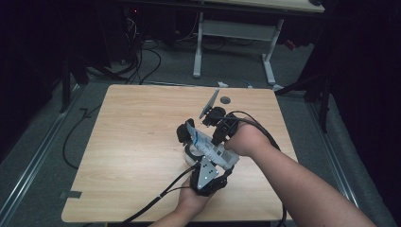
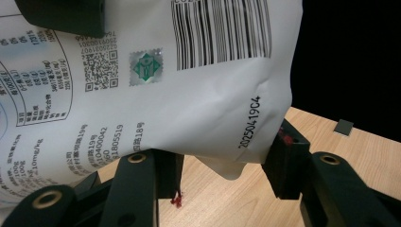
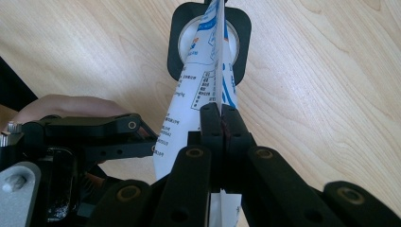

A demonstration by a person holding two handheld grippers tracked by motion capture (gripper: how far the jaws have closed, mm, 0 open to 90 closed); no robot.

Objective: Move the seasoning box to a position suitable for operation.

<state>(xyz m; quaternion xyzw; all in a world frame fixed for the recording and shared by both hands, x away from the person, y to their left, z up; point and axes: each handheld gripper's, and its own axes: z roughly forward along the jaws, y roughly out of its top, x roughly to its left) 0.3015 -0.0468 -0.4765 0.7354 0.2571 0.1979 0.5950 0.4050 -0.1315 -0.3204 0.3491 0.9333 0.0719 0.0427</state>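
A white pouch (image 1: 206, 147) with blue print and a barcode is held above the table between both grippers. My right gripper (image 3: 221, 116) is shut on the pouch's (image 3: 189, 94) thin upper edge seam, coming in from the far side (image 1: 216, 138). From the near side, my left gripper (image 1: 210, 161) straddles the pouch's lower body. In the left gripper view its jaws (image 2: 224, 165) press on either side of the pouch's (image 2: 198, 94) bottom corner. Under the pouch's far tip sits a black square holder (image 3: 177, 47) with a white round opening.
The wooden table (image 1: 132, 142) is bare to the left and at the back. A small dark disc (image 1: 225, 100) lies near its far edge, and a small grey tab (image 2: 344, 127) lies on the wood. Beyond the table stand desk legs (image 1: 197, 47) and floor cables.
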